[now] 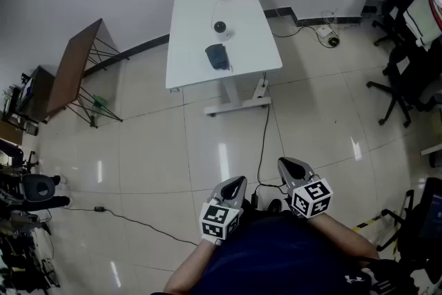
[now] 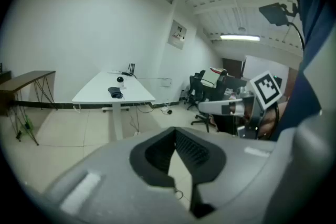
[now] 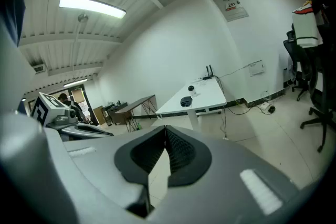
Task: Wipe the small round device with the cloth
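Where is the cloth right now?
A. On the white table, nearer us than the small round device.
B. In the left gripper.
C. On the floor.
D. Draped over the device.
A: the dark cloth lies on the white table, on the near side of the small round device and apart from it.

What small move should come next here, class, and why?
Probably step toward the white table: the cloth and small round device on it sit well out of reach across the floor, while the left tongs and right tongs are shut, empty, close to the body.
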Demonstrator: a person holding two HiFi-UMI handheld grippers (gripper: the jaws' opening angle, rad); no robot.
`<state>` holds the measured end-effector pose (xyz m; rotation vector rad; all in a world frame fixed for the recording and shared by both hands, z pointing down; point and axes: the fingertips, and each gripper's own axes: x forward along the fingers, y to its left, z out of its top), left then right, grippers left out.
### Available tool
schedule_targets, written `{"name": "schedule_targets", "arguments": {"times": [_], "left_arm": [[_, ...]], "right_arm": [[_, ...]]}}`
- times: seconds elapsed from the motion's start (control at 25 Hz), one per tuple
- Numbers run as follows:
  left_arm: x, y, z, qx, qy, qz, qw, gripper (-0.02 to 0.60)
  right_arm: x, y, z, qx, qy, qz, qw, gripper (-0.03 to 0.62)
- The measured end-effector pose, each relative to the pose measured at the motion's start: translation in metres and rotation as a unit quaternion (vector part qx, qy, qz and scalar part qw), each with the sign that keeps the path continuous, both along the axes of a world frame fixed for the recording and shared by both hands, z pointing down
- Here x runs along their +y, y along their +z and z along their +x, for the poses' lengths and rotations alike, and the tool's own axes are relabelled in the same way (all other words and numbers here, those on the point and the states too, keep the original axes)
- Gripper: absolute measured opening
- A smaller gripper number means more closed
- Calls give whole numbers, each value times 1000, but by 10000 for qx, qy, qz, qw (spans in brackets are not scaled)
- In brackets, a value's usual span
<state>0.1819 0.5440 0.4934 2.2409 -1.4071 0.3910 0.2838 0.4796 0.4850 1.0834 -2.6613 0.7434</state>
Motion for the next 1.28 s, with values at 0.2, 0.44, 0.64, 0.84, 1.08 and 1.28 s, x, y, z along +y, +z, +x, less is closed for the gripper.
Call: {"name": "schedule_targets", "arguments": {"times": [0.2,0.44,0.64,0.84,1.08,1.28], "left_arm": [[-42,-17,-26,332,-120,409,9985,2],[-131,-23,-77,367,-175,586,9975,3],[-218,-15,-129,376,173,666,9969,3],[-296,-15,-170,254,593,601,9961,3],[-360,14,-193,-435,827,270,9953,30],[-410,44,-193,-403,799,-342,9954,107]], "right_arm": [[-36,6,-9,-7,150,-15,9999,12],[-109,17,-40,192,449,5,9988,12],[-180,5,-81,498,746,30,9960,12],[-250,-16,-123,587,969,117,9935,12],[-295,-11,-154,762,599,-35,9953,12],[-354,32,-173,838,167,-566,9947,43]]}}
